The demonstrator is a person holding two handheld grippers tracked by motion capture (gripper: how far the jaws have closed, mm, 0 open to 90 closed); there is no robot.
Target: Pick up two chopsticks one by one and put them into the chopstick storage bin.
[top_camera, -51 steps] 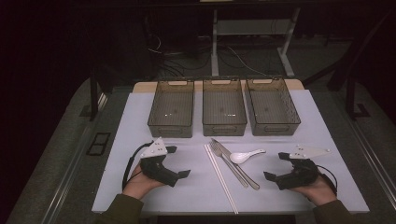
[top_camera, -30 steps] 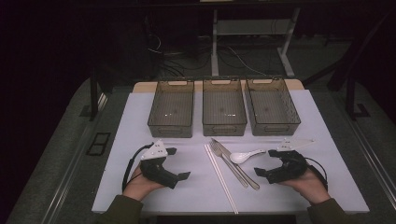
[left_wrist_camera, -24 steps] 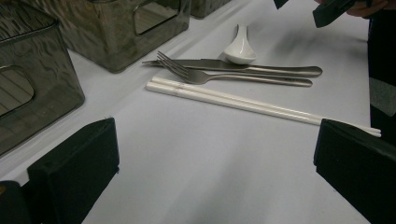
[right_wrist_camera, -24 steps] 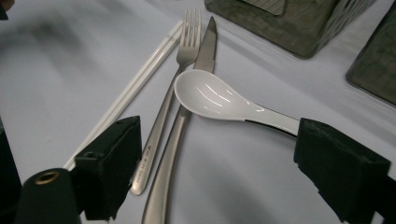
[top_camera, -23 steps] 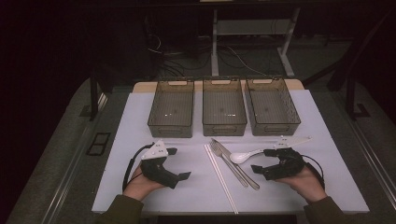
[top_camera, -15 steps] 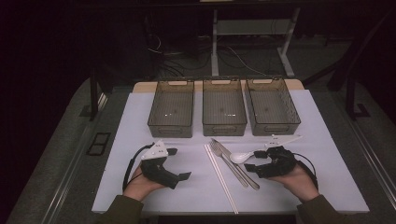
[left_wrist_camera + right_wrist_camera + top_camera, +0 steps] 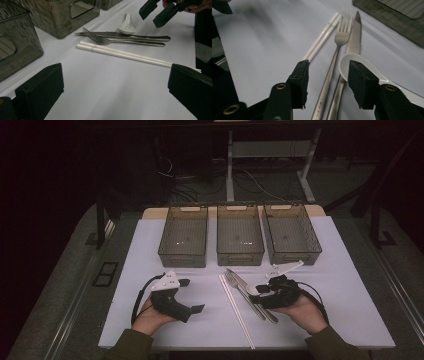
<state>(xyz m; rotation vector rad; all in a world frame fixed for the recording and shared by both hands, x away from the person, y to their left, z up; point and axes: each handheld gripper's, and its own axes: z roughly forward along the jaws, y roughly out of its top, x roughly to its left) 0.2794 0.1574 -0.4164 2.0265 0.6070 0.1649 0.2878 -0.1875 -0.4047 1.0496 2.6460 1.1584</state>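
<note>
Three bins (image 7: 240, 237) stand in a row beyond both grippers, each showing a bare mesh floor. The right gripper (image 7: 328, 83) hangs over the cutlery, its jaws half apart and just closing; the fork (image 7: 334, 67) handle runs up between them, not pinched, tines pointing away toward the bins. The spoon (image 7: 352, 65) bowl lies under the right jaw, the knife (image 7: 354, 37) beside it, the chopsticks (image 7: 322, 37) left of the fork. The left gripper (image 7: 112, 100) has its jaws wide apart over bare table, with the cutlery ahead of it.

Spoon (image 7: 362, 65) handle behind right tongs (image 7: 328, 82)
</note>
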